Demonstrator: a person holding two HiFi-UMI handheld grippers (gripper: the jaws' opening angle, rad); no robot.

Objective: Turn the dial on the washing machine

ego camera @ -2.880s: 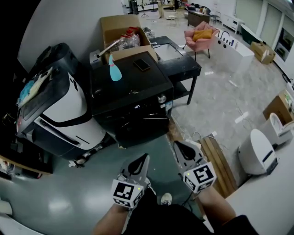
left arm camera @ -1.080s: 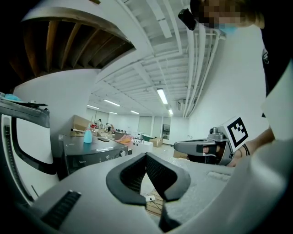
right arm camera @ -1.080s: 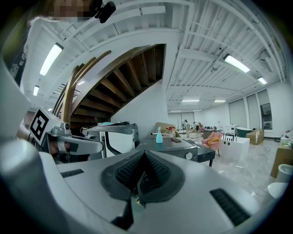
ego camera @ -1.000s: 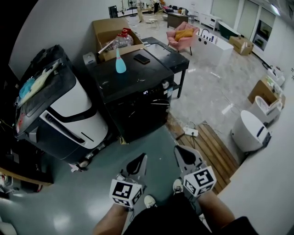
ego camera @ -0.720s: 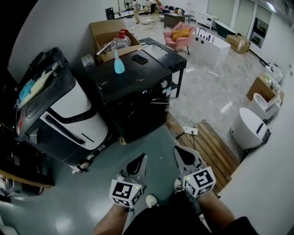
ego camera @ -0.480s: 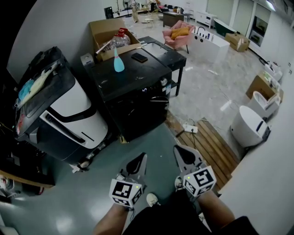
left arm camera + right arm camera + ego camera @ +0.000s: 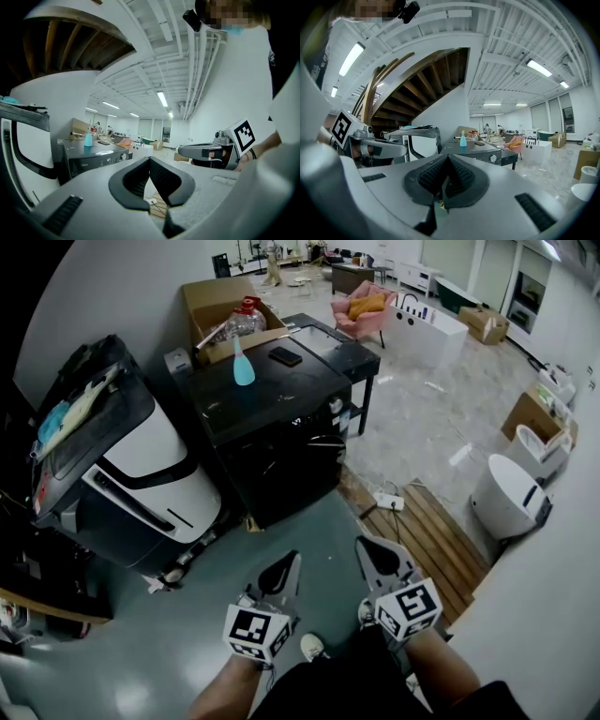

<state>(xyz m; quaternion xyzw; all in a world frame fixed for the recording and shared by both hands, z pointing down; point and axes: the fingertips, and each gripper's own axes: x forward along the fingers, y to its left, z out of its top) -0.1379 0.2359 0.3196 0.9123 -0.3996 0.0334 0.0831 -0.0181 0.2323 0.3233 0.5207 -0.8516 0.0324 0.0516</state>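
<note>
Glossy grey floor (image 7: 169, 634) spread beneath both claws at the bottom of the head view. Above it, the left gripper (image 7: 291, 562) had its jaws pressed together with nothing between them. The right gripper (image 7: 364, 544), just beside it toward the right, was likewise closed and empty. Both pointed up the frame. Well apart from them, at centre frame, stood the black washing machine (image 7: 281, 456), its silver dial (image 7: 336, 407) at the right end of the front panel, untouched. A blue bottle (image 7: 243, 368) stood upright on the machine's top, with a phone (image 7: 286, 356) lying near it. Wooden slats (image 7: 427, 535) lay to the right of the grippers, with a white power strip (image 7: 387, 503) at their upper end. A cardboard box (image 7: 220, 296) sat behind the machine at the upper left.
</note>
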